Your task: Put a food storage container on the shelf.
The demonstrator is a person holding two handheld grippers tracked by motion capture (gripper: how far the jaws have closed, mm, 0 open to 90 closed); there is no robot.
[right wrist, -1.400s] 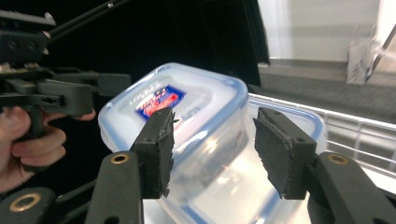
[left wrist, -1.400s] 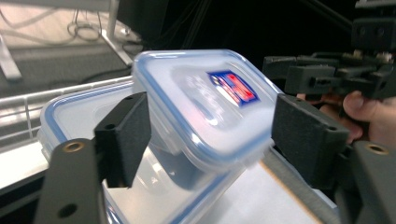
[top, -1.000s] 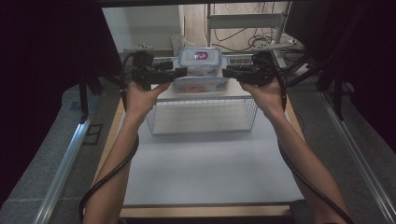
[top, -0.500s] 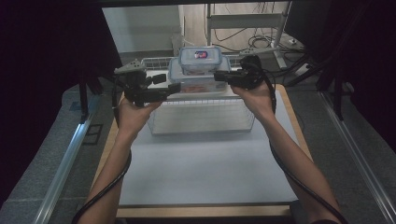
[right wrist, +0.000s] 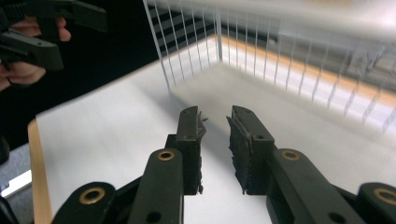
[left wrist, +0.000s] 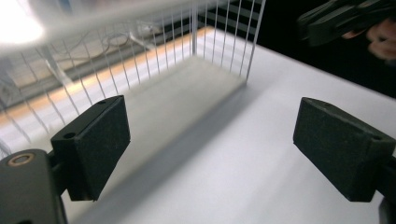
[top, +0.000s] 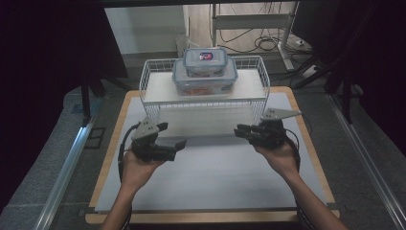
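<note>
Containers stacked on top of the white wire rack [top: 205, 94]: small clear box [top: 206, 61] with blue-clipped lid resting on the larger clear box [top: 205, 79], both toward the back middle of the rack's shelf. Stack apparently placed already, judging from both boxes sitting squarely and untouched. Rack standing at the far end of the tabletop [top: 210, 172], on a pale mat.

Left gripper [top: 178, 143] low over the mat, near the rack's front left leg, well apart from the boxes; fingers [left wrist: 93, 140] spread wide, just been opening further, nothing between them. Right gripper [top: 238, 131] near the front right leg, likewise clear of the stack; fingers [right wrist: 191, 140] close together with a narrow gap left, empty, worn pad edges showing.

Likely little left beyond drawing both hands back; no other loose item visible on the tabletop
</note>
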